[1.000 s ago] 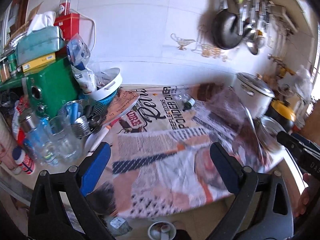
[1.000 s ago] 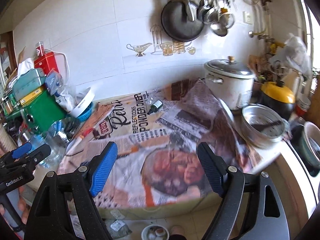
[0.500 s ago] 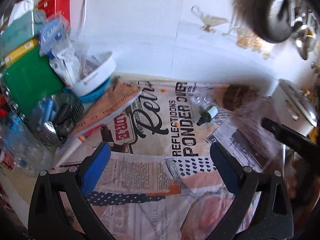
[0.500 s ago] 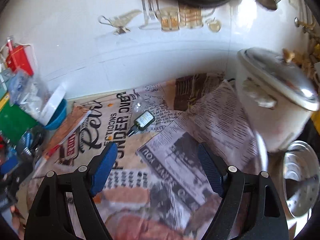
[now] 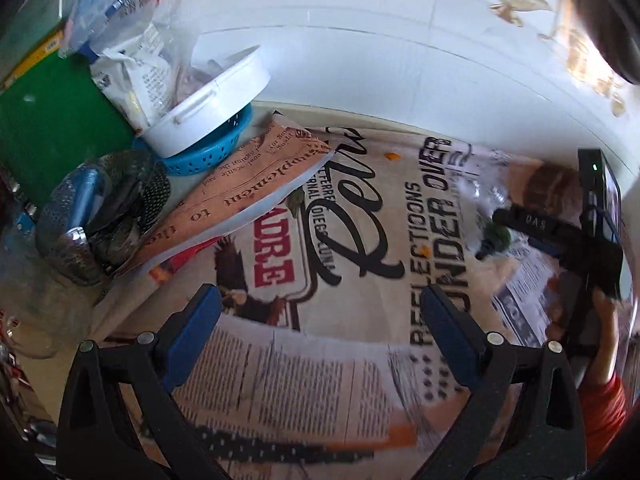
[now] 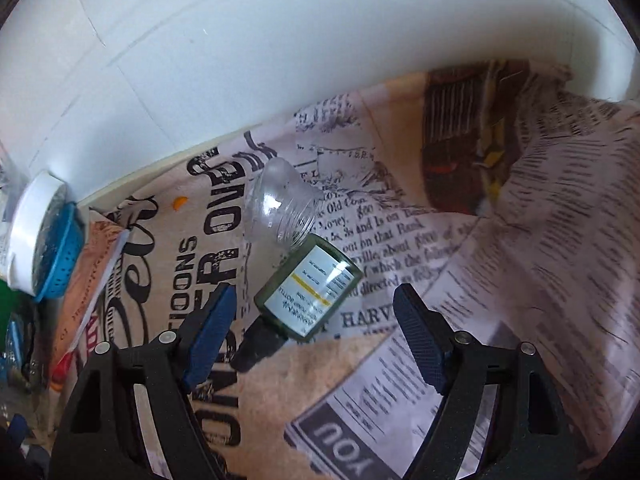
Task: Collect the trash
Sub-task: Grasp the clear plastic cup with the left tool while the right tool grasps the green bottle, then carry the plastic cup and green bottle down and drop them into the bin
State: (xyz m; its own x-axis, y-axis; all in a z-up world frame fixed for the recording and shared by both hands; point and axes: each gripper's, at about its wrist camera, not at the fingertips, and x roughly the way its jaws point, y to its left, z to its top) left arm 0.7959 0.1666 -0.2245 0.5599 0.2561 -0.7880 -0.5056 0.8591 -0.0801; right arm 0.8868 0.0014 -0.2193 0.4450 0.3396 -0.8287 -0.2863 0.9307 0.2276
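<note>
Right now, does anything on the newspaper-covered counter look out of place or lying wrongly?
Yes. A small green bottle with a white label lies on its side on the newspaper, with a clear plastic bottle toppled against it. The right gripper, jaws just closing but not touching, straddles the green bottle.

We see a white tiled wall (image 6: 168,64) behind the bench (image 5: 344,114), which lies covered in a newsprint-patterned cloth (image 5: 360,240), daylit.
</note>
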